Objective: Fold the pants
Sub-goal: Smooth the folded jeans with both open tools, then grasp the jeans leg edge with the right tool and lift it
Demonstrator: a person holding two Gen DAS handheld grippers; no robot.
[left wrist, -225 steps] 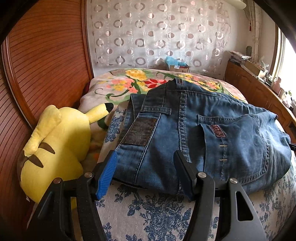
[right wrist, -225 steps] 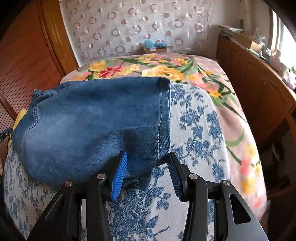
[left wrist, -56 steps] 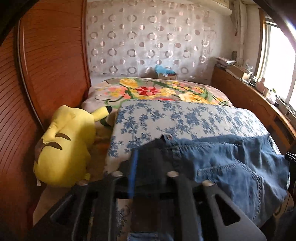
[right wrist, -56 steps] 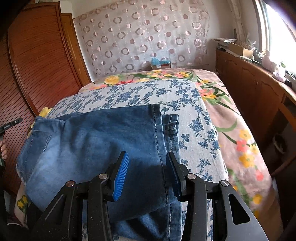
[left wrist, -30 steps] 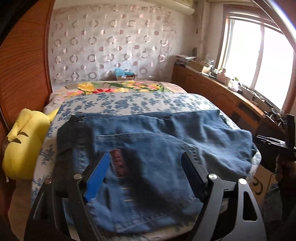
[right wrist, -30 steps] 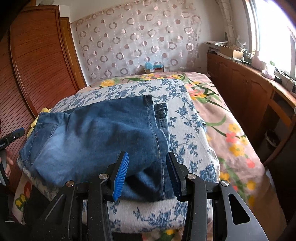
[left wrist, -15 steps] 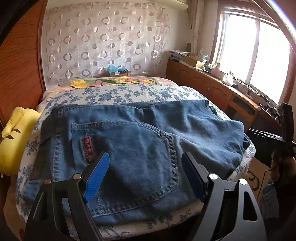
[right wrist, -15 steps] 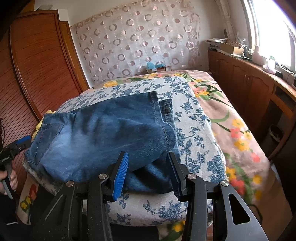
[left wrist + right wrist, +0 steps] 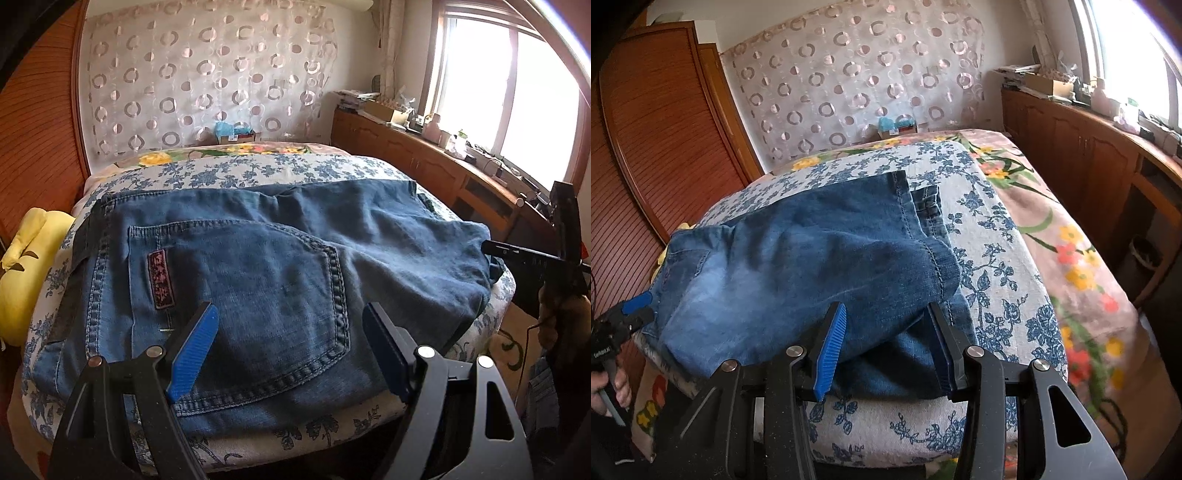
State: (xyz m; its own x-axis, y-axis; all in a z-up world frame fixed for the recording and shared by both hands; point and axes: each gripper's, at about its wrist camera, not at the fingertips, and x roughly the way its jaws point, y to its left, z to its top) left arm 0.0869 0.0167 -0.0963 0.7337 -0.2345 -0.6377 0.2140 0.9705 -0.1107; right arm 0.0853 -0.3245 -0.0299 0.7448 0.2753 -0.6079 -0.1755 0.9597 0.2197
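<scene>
A floral bed beside a wooden cabinet carries folded pants ahead of both jaws. Left gripper and right gripper hover, jaws spread, gripping nothing.

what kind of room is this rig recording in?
Almost certainly a home bedroom: the jeans lie on a bed with floral bedding, a yellow plush toy sits beside it, and a wooden wardrobe and a window-side cabinet flank it.

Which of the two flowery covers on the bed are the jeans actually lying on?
The jeans lie on the white cover with blue flowers. The pinkish blanket with yellow and red flowers sits underneath, showing only around the edges.
</scene>
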